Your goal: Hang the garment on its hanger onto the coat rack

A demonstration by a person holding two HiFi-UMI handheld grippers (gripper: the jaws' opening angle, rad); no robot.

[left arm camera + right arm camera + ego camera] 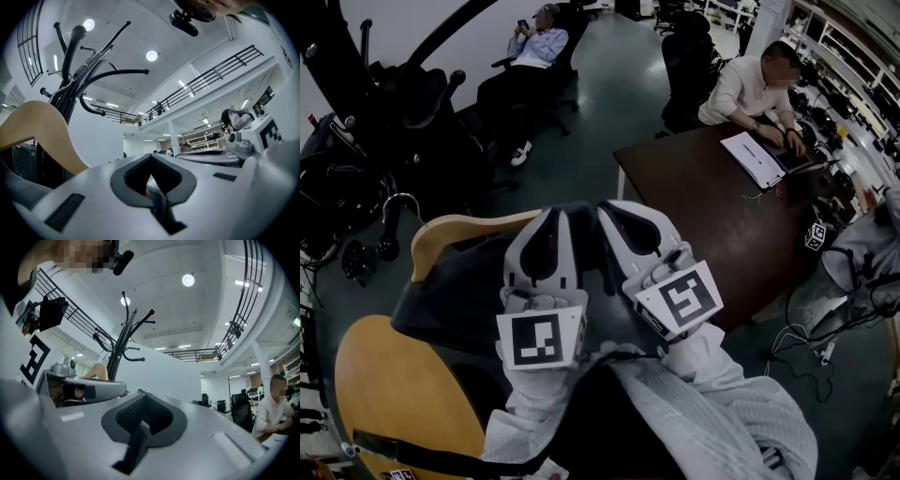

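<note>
A wooden hanger [464, 228] with a dark garment [455, 295] draped on it lies at the left, just left of my two grippers; its metal hook [400, 201] points towards the black coat rack [366, 89] at the upper left. My left gripper [551, 216] and right gripper [614, 208] are side by side, both shut with nothing between the jaws. In the left gripper view the left gripper [151, 157] points up past the hanger [44, 133] and the coat rack [75, 70]. The right gripper [145, 397] looks towards the coat rack [124, 341] from farther off.
A round wooden tabletop [389, 389] sits at the lower left. A dark brown desk [712, 202] stands to the right with a person [750, 89] working at it. Another person [534, 47] sits in a chair at the back. Black gear [337, 202] crowds the left; cables [806, 347] trail on the floor.
</note>
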